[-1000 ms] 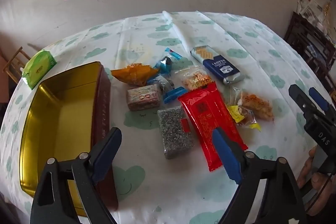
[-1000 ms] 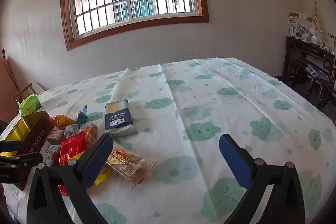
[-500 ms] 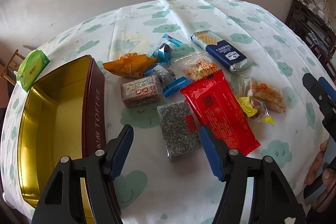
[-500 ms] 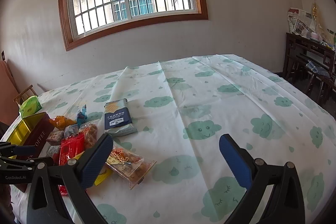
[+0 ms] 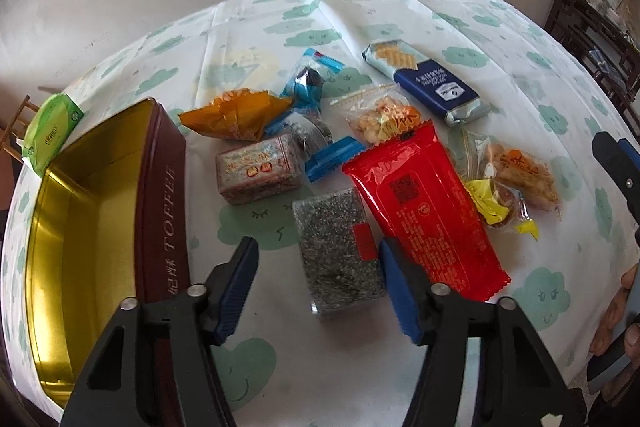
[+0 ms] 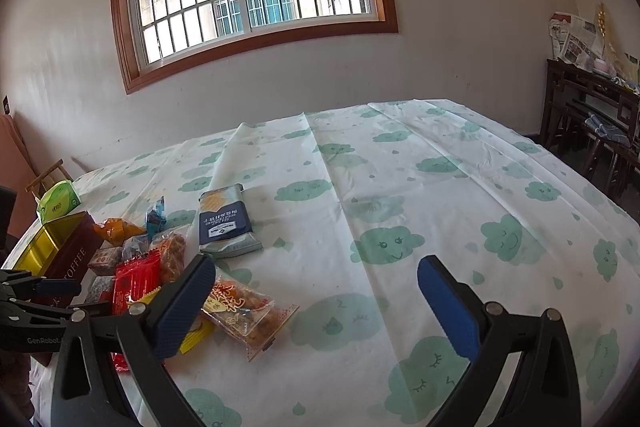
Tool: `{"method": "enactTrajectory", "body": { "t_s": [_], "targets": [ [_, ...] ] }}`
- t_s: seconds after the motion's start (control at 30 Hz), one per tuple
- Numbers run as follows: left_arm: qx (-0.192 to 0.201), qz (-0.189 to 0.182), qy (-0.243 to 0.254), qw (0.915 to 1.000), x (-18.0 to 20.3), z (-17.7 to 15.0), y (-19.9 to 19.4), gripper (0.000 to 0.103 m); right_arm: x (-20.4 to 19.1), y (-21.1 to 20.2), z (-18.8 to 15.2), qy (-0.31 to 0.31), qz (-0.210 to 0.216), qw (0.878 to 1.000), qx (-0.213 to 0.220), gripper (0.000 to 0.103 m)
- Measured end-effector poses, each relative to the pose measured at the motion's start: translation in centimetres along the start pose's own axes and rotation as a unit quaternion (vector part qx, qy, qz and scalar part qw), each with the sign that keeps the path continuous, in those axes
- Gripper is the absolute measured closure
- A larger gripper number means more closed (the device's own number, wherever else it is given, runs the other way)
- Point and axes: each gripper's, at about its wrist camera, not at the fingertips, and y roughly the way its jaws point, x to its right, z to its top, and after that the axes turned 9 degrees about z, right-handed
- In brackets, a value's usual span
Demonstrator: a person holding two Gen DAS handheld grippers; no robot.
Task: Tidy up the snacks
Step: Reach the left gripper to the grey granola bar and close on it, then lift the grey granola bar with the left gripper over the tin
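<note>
My left gripper [image 5: 318, 277] is open and hangs just above a grey speckled snack block [image 5: 338, 251], its fingers either side of the block's near end. An open brown toffee tin [image 5: 160, 211] with a gold inside stands to its left. Around the block lie a red packet [image 5: 424, 211], a patterned brick-shaped pack [image 5: 260, 173], an orange pack [image 5: 236, 115], blue wrappers [image 5: 312, 83], a navy biscuit pack [image 5: 428, 83] and clear bags of snacks [image 5: 516, 175]. My right gripper [image 6: 316, 301] is open and empty over the cloth, right of the pile [image 6: 136, 267].
A green tissue pack [image 5: 50, 129] lies behind the tin near the table's far left edge. The table has a cloud-print cloth [image 6: 400, 195]. A dark wooden sideboard [image 6: 592, 115] stands at the right wall. A wall and window are behind the table.
My left gripper has moved forward and down towards the grey speckled block, and its jaws have narrowed a little. The right gripper has hardly moved.
</note>
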Motion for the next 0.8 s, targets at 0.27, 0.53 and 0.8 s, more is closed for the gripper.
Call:
{"method": "enactTrajectory", "body": {
  "t_s": [0.27, 0.53, 0.8],
  "targets": [
    [-0.006, -0.019, -0.005, 0.9998, 0.09, -0.23, 0.90, 0.064, 0.07, 0.24, -0.02, 0.001, 0.001, 1.000, -0.002, 0.000],
    [0.004, -0.015, -0.004, 0.9999, 0.33, -0.34, 0.65, 0.070, 0.14, 0.29, -0.06, 0.003, 0.002, 1.000, -0.005, 0.000],
    [0.003, -0.009, -0.016, 0.9998, 0.25, -0.54, 0.54, 0.070, 0.13, 0.46, -0.10, 0.004, 0.001, 1.000, -0.008, 0.000]
  ]
}}
